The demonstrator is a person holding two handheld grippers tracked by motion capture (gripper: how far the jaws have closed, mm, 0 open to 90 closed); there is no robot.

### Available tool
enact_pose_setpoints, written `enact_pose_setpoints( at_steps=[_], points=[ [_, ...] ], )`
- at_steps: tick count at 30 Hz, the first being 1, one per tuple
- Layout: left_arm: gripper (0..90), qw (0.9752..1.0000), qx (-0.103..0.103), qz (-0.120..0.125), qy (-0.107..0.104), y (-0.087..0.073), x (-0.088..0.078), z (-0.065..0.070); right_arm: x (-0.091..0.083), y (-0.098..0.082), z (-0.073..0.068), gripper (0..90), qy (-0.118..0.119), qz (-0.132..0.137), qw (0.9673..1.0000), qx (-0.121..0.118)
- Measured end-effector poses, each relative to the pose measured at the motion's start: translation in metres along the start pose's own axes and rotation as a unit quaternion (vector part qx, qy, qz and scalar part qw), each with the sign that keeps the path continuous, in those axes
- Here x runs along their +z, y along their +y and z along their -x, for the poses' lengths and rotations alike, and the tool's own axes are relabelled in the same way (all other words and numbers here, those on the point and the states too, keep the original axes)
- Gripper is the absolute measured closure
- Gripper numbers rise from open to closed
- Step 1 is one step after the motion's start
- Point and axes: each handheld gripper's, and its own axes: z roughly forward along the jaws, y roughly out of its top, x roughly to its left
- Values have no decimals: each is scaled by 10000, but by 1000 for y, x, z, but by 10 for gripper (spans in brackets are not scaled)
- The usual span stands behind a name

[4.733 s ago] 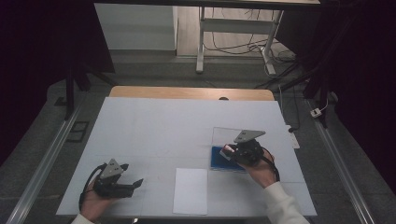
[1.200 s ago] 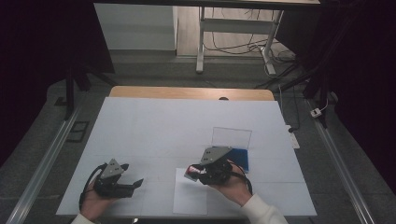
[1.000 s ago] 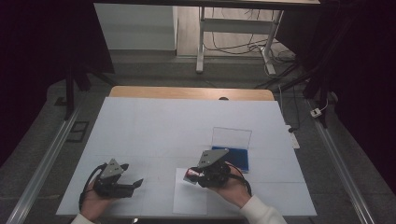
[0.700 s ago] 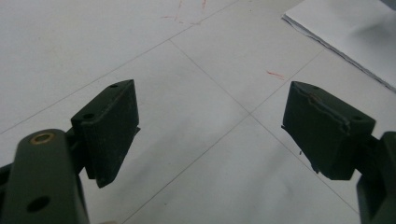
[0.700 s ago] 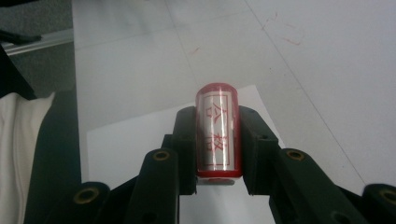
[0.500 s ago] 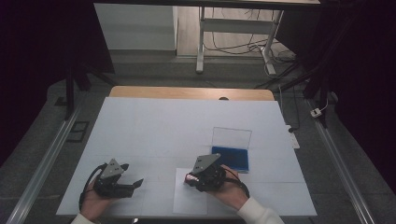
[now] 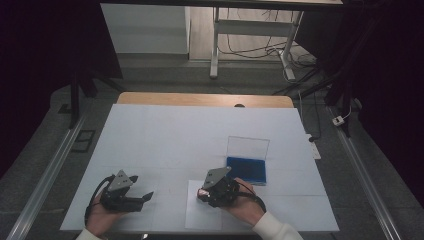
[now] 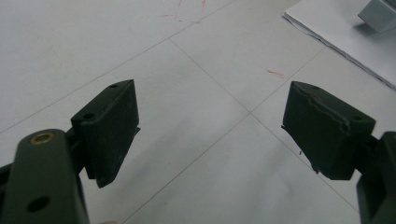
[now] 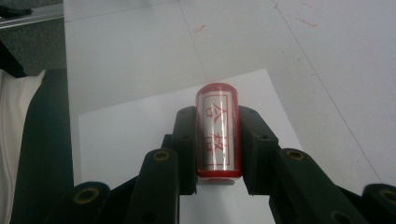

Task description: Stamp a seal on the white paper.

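A: Start from the high view. What lies on the table (image 7: 165,135)?

B: A white-covered top. The left gripper (image 7: 145,196) rests near the front left corner in the person's hand, jaws apart with nothing between them. The right gripper (image 7: 202,193) sits over the upper edge of a paper (image 7: 200,220) that lies at the front edge, and a small reddish thing shows at its tip. That is the stamp (image 7: 202,192). Just beyond and to the right is a blue ink pad (image 7: 246,170) with its clear lid (image 7: 248,147) standing up behind it.

A: Any writing to be read from up there?

B: None; it is too small.

A: And the left gripper view?

B: The two black pads stand wide, empty, above the bare white cover with its thin seams and a few faint red marks (image 8: 275,72). At the top right is the corner of the paper (image 8: 341,32), and on it a grey-white block, cut off by the frame; I cannot tell what it is.

A: The right gripper view?

B: The jaws are clamped on both sides of the stamp (image 9: 217,130), which lies lengthwise between them, over the paper (image 9: 121,135). Whether its far end touches the sheet I cannot tell. It is red with a pale face turned up, framed by a red line, and bears red characters in a column. They look Chinese, but I cannot read them surely. A white sleeve (image 9: 14,140) shows at the left edge.
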Motion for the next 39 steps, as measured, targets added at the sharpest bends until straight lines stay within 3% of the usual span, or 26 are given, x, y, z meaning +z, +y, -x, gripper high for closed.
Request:
enact_pose_setpoints(
  at_steps=[28,39],
  points=[
    [186,10000,4,-15,3,0,0,0,7,-2,1,701,23,-175,9998,-89],
    [186,10000,-6,-11,22,0,0,1,8,-2,2,705,31,-235,9997,83]
  ],
)
